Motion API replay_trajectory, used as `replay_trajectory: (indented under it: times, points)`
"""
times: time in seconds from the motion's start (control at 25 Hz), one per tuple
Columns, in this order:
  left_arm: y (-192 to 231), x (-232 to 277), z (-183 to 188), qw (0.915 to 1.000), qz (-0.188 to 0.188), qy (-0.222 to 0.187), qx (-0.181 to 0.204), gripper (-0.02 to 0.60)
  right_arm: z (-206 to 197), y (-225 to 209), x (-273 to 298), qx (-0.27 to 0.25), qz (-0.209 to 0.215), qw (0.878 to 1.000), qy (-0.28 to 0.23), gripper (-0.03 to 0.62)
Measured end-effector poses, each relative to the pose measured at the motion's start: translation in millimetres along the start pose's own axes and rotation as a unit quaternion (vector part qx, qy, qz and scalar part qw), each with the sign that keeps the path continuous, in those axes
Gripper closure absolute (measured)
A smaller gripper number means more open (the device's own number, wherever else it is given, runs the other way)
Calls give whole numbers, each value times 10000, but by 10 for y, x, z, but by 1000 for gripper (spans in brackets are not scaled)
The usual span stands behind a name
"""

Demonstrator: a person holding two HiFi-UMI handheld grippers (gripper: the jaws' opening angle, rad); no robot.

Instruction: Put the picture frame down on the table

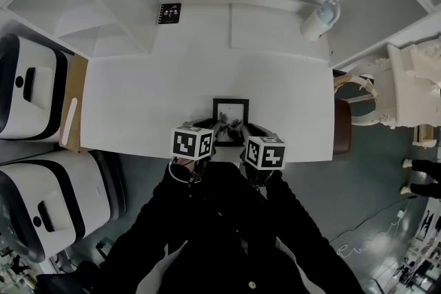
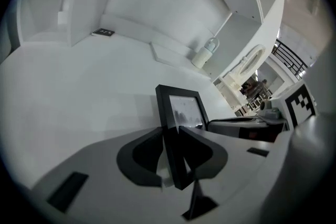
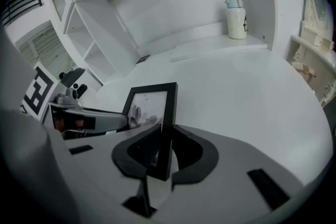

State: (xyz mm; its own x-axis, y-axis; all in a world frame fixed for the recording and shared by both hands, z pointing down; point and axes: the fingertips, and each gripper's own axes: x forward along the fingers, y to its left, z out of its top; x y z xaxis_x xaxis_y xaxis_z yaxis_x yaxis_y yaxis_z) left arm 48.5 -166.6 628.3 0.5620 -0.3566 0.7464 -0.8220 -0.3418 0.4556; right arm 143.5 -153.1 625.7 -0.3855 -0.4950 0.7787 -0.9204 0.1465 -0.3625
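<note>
My left gripper (image 2: 169, 155) has its jaws clamped on one side edge of the picture frame (image 1: 230, 112). My right gripper (image 3: 165, 148) pinches the opposite edge.

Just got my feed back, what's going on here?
A person holds the frame with both grippers. The left gripper is shut on its left edge and the right gripper on its right edge. The frame is over the table's near edge; I can't tell whether it touches down.
</note>
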Motion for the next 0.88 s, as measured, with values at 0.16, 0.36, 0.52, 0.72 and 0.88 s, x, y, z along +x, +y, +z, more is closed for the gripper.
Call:
replay_trajectory:
  times: [0.16, 0.36, 0.52, 0.72, 0.88]
  points:
    - [56, 84, -61, 9996, -25, 275, 109, 489, -44, -12, 44, 8, -74, 9999, 75, 525]
    - [62, 105, -59, 9987, 162, 254, 401, 489, -61, -25, 70, 109, -148, 9998, 83, 525]
    - [50, 118, -76, 9987, 160, 189, 456, 489, -70, -30, 79, 120, -76, 9999, 49, 525]
    - [42, 125, -71, 9984, 188, 173, 506, 488, -74, -33, 90, 150, 15, 9999, -67, 525]
    - [32, 121, -67, 9966, 250, 165, 762, 478, -65, -13, 103, -24, -63, 9999, -136, 525]
